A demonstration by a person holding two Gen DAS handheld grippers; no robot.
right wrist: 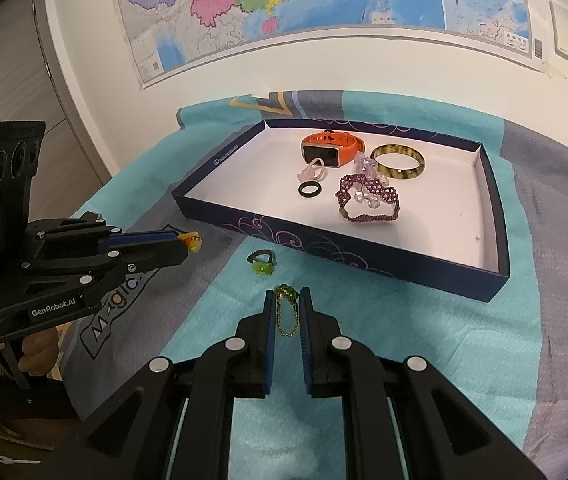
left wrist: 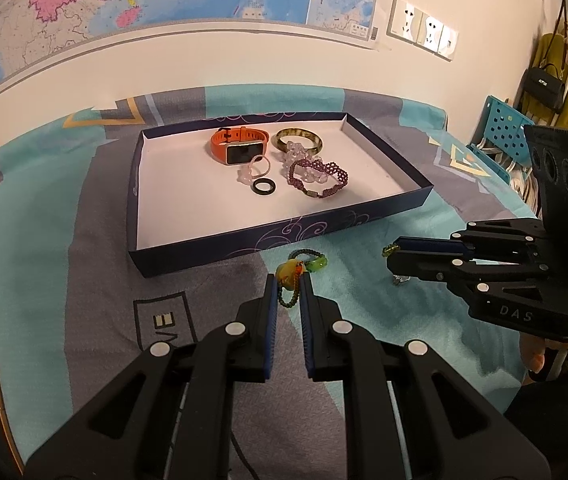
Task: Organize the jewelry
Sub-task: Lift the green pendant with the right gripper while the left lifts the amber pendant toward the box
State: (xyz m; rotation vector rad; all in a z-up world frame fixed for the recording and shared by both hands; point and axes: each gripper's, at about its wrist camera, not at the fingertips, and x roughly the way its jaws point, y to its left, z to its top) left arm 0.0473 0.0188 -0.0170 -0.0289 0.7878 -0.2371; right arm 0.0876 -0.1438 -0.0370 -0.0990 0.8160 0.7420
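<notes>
- Fingers (left wrist: 271, 292) of the left gripper (left wrist: 288, 294) stand a narrow gap apart, closed on an orange charm (left wrist: 290, 270) with a dark bead loop hanging between the pads. It looks lifted off the cloth (left wrist: 44, 240), presumably for carrying to the tray (left wrist: 244, 242).
- Right gripper (right wrist: 288, 304) likewise narrow, pinching a green chain (right wrist: 286, 312) near its tips; the chain dangles between the pads.
- Both grips sit at the fingertips, probably so each piece can drop cleanly over the tray wall.
- Green ring (right wrist: 261, 262) lies loose on the cloth, just before the tray's near wall, between the two grippers.
- In the tray: orange watch (left wrist: 238, 146), bangle (left wrist: 298, 140), black ring (left wrist: 264, 188), purple bracelet (left wrist: 318, 178), clear beads partly under it.
- Obstacles: the near wall must be cleared; those pieces crowd the far middle, the near floor is bare.
</notes>
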